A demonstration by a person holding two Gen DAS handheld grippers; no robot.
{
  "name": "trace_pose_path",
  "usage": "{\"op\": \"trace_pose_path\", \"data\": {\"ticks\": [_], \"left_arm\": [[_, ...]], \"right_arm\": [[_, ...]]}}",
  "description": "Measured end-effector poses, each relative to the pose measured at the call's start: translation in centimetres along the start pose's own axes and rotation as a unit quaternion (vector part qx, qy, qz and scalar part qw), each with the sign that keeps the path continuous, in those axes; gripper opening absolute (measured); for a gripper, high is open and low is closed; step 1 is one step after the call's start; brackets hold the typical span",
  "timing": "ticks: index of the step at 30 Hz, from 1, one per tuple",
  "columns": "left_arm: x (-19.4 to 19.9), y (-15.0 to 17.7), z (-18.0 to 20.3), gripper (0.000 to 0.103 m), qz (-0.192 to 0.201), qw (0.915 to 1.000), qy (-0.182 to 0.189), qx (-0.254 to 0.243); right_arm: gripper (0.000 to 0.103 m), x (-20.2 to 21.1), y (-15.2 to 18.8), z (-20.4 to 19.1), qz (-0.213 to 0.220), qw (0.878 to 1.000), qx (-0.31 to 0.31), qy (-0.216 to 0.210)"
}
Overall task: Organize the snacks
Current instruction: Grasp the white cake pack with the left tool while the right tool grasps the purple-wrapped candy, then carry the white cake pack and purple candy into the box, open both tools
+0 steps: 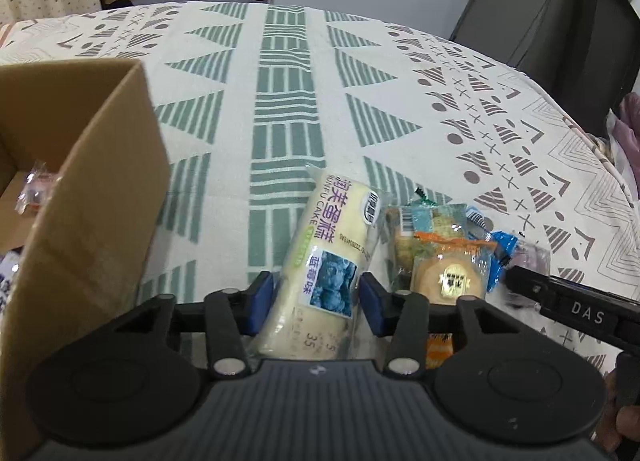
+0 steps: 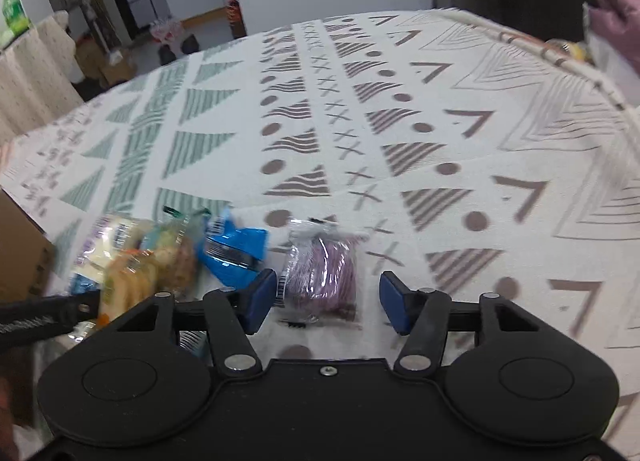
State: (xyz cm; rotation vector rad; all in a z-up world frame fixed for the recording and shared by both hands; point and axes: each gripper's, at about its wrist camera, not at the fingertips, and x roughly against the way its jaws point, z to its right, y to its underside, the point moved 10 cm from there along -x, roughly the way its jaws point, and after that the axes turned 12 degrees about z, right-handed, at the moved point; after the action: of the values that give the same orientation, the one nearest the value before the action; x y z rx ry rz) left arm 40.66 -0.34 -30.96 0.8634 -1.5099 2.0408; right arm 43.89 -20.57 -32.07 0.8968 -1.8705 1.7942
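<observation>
A long cream blueberry cake pack [image 1: 324, 261] lies on the patterned tablecloth [image 1: 280, 101], and my left gripper [image 1: 318, 301] is shut on its near end, a blue pad against each side. Right of it sits a small pile: a yellow pastry pack [image 1: 448, 273], a green-edged pack [image 1: 432, 217] and a blue wrapper [image 1: 496, 249]. My right gripper [image 2: 328, 299] is open around a purple snack pack [image 2: 320, 277], with a gap on its right side. The blue wrapper [image 2: 236, 249] lies just left of it. An open cardboard box [image 1: 92, 189] stands at the left, with a small wrapped snack [image 1: 34, 189] inside.
The table's far and right edges curve away, with a dark chair [image 1: 560, 21] behind the right side. A pinkish-purple cloth and plastic bag [image 2: 616, 21] lie at the right edge. Boxes, bottles and shoes sit on the floor beyond.
</observation>
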Motion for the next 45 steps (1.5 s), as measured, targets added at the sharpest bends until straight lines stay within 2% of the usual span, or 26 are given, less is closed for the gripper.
{"op": "trace_pose_path", "data": {"ticks": [7,11,18,19,20,21,23,32,38,45], "left_arm": [[0.6,0.2,-0.4,0.047,0.003,0.9999,-0.012,0.001],[0.1,-0.1,-0.3,0.050,0.008,0.9999,-0.012,0.005],[-0.5,-0.3,-0.1,0.049,0.013,0.9997,-0.016,-0.011],[-0.4,-0.3,-0.1,0.045,0.015,0.9997,-0.016,-0.014],[-0.3,-0.2,-0.1,0.041,0.016,0.9997,-0.015,-0.014],[-0.3,-0.2,-0.1,0.038,0.019,0.9996,-0.014,-0.014],[0.0,-0.2,-0.1,0.033,0.022,0.9996,-0.011,-0.013],[2.3,-0.6,-0.1,0.030,0.033,0.9994,0.005,-0.002],[4.4,-1.8,0.2,0.029,0.055,0.9984,0.012,0.001],[6.6,-2.9,0.5,0.029,0.073,0.9969,0.027,0.006]], "right_arm": [[0.056,0.7,0.2,0.5,-0.008,1.000,-0.010,0.002],[0.060,0.5,-0.2,0.0,0.008,1.000,-0.005,-0.009],[0.060,-0.6,-0.4,-0.1,0.013,1.000,0.009,-0.004],[0.055,-0.7,-0.4,-0.2,0.012,1.000,0.012,-0.003],[0.043,-0.8,-0.3,-0.3,0.011,1.000,0.013,-0.004],[0.038,-0.7,-0.3,-0.3,0.010,1.000,0.009,-0.008],[0.036,-0.4,-0.3,-0.2,0.010,1.000,0.001,-0.008],[0.034,1.8,-0.3,-0.9,0.009,1.000,-0.012,-0.011],[0.034,3.5,-0.4,-1.5,0.016,1.000,-0.021,-0.017],[0.034,6.4,-2.2,-2.4,0.047,0.998,-0.029,-0.022]]}}
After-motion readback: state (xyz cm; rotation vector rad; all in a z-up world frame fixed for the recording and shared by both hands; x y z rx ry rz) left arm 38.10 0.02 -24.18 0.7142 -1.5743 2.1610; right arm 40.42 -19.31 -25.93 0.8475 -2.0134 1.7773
